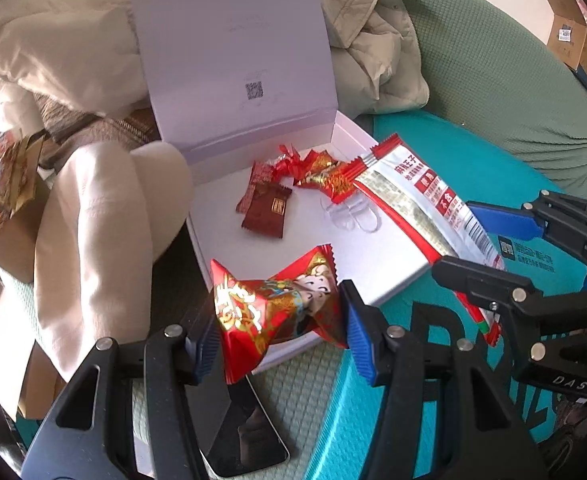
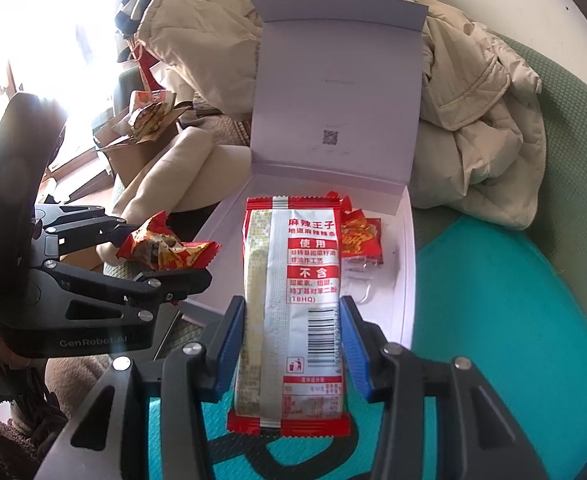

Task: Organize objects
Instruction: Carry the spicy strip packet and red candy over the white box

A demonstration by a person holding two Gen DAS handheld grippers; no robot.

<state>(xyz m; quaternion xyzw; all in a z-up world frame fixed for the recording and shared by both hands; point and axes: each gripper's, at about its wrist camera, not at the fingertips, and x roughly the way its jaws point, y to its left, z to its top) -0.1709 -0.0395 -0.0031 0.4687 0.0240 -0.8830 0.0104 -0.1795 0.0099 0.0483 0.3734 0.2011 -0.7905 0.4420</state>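
Observation:
An open white box (image 1: 373, 256) (image 2: 407, 280) lies on the sofa with its lid upright. Several small red candies (image 1: 317, 172) (image 2: 359, 236) and a dark red packet (image 1: 267, 214) lie inside. My left gripper (image 1: 279, 326) is shut on a red candy wrapper (image 1: 273, 304) (image 2: 165, 250) over the box's near left corner. My right gripper (image 2: 291, 344) is shut on a red and white snack packet (image 2: 293, 308) (image 1: 417, 196), its far end over the box. The right gripper also shows in the left wrist view (image 1: 465, 240), the left gripper in the right wrist view (image 2: 161, 256).
A beige jacket (image 1: 53, 40) (image 2: 473, 128) is heaped behind the box. A cream cloth (image 1: 93, 240) lies left of it. A phone (image 1: 237, 428) lies under my left gripper. A teal cushion (image 2: 493, 320) is to the right. A cardboard box with wrappers (image 2: 149, 120) stands at the far left.

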